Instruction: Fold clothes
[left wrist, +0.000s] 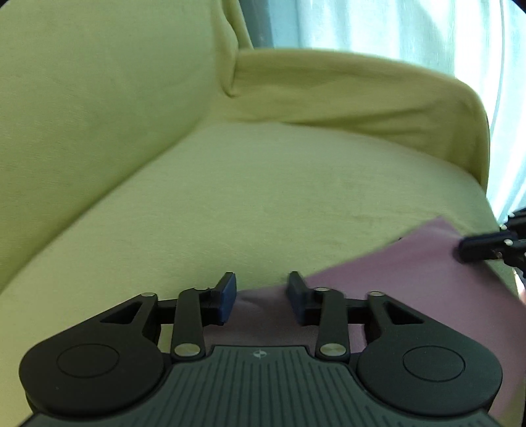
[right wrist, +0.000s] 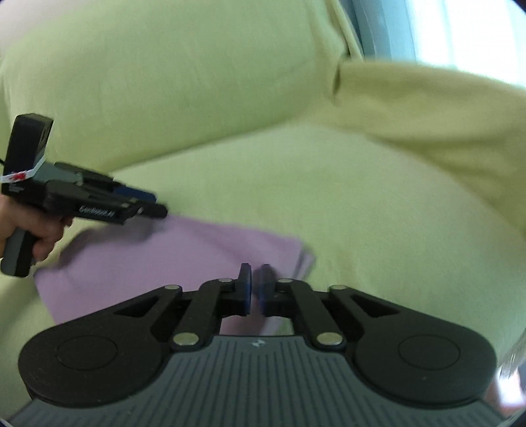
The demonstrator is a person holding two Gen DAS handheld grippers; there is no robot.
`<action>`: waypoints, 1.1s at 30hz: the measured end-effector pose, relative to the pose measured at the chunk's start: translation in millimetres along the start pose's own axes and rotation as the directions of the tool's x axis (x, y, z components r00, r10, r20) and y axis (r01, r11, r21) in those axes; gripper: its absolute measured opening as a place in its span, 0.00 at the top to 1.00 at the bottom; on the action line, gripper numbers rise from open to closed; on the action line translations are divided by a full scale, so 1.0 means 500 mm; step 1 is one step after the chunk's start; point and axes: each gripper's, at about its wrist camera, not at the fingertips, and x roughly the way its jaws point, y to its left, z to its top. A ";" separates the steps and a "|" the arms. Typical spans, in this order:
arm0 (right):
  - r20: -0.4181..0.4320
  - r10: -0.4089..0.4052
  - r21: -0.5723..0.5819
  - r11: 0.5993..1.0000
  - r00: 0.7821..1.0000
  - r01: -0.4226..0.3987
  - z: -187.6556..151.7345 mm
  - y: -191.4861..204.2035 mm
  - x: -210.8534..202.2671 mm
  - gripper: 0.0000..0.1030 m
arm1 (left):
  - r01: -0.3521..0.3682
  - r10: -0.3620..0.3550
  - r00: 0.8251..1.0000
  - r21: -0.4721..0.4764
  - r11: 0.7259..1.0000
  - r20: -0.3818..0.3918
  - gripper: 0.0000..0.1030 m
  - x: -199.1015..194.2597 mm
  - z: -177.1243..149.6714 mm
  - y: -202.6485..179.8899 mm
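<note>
A folded lilac cloth lies flat on the seat of a yellow-green sofa. My left gripper hovers open over the cloth's near left edge, with nothing between its blue pads. In the right wrist view the same cloth spreads to the left below my right gripper. Its fingers are almost together with only a thin slit between them, above the cloth near its right corner. No fabric shows between them. The left gripper, held by a hand, hangs over the cloth's far left edge. The right gripper reaches in from the right edge.
The sofa's backrest rises on the left and its armrest closes off the far end. A pale curtain hangs behind. Bare seat cushion stretches beyond and to the right of the cloth.
</note>
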 end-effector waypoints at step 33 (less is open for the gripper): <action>-0.024 -0.147 -0.019 0.989 0.989 0.146 -0.004 -0.069 0.070 0.57 | -0.254 0.254 0.967 -0.091 0.963 -0.007 0.67 -0.031 -0.063 0.085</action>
